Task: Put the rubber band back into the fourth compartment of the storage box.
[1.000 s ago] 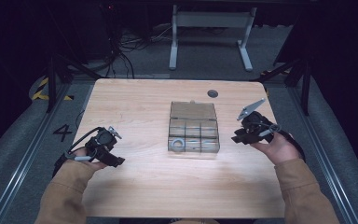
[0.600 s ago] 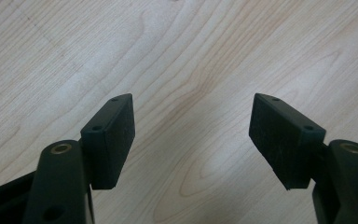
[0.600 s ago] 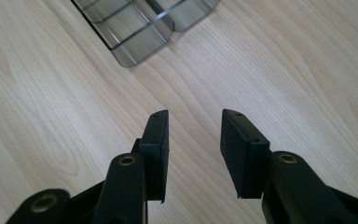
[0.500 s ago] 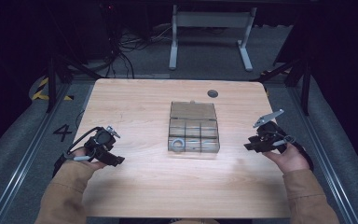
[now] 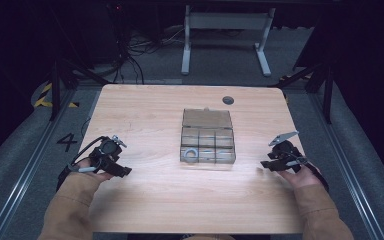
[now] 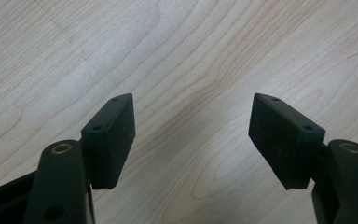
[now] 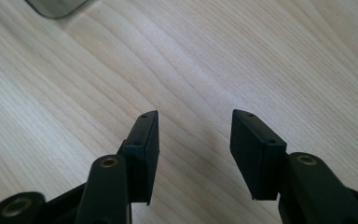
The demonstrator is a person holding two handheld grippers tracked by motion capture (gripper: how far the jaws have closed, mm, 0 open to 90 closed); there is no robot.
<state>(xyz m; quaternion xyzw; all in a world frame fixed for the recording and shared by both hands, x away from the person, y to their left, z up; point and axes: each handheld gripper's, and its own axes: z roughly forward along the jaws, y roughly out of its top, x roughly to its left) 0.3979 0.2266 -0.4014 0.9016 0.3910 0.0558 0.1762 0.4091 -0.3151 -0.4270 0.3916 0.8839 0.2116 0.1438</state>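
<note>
A light wooden counter [image 5: 145,115] carries a clear plastic box [image 5: 207,136] near its middle, divided into small compartments, with its lid standing open on the far side. A grey ring [image 5: 190,153] lies in the near-left compartment of the box. A small dark round cap [image 5: 228,100] sits in the counter surface beyond the box, toward the far edge. The left gripper [image 5: 122,171] rests low on the counter at the near-left, well apart from the box, held in a hand whose tan sleeve [image 5: 70,210] comes in from the bottom edge. In the left gripper view its jaws stand wide apart over bare wood grain, with nothing between them. The right gripper [image 5: 266,164] sits at the near-right of the counter, to the right of the box and apart from it, a grey plate [image 5: 283,136] slanting up from its top. In the right gripper view its jaws are spread, with a narrower gap than the left, nothing between them, and a corner of the clear box [image 7: 58,7] shows at the top left edge.
</note>
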